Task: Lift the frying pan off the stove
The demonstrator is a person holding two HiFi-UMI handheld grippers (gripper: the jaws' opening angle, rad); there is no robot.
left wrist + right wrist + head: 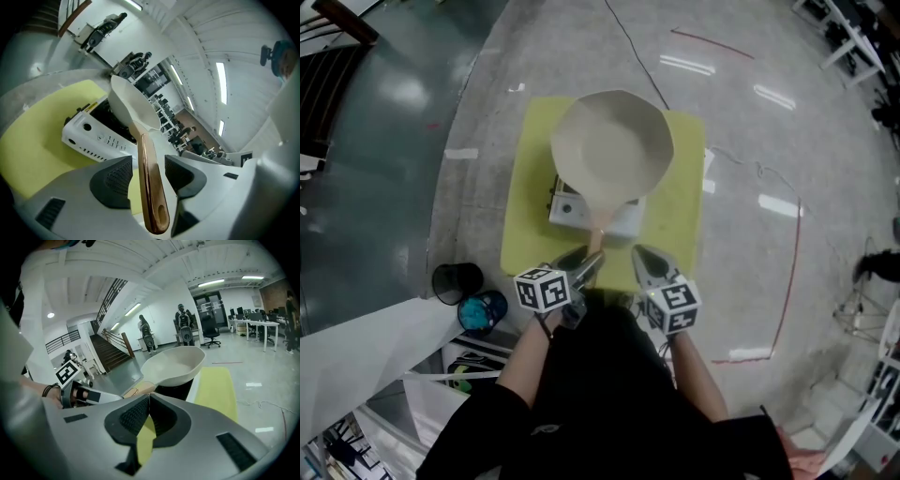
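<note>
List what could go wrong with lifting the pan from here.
1. The left gripper's jaws stand apart around the handle, pads not pressing. Lifting before they close would likely leave the pan behind or let it slip.
2. The handle looks smooth and glossy and the pan is wide, so it may roll or droop in one grip and knock the stove.
3. The right gripper is shut and empty beside the handle, giving no support.

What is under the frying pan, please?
A white stove stands under the pan, on a yellow mat. In the head view the pan covers most of the stove's top, so the burner cannot be seen.
</note>
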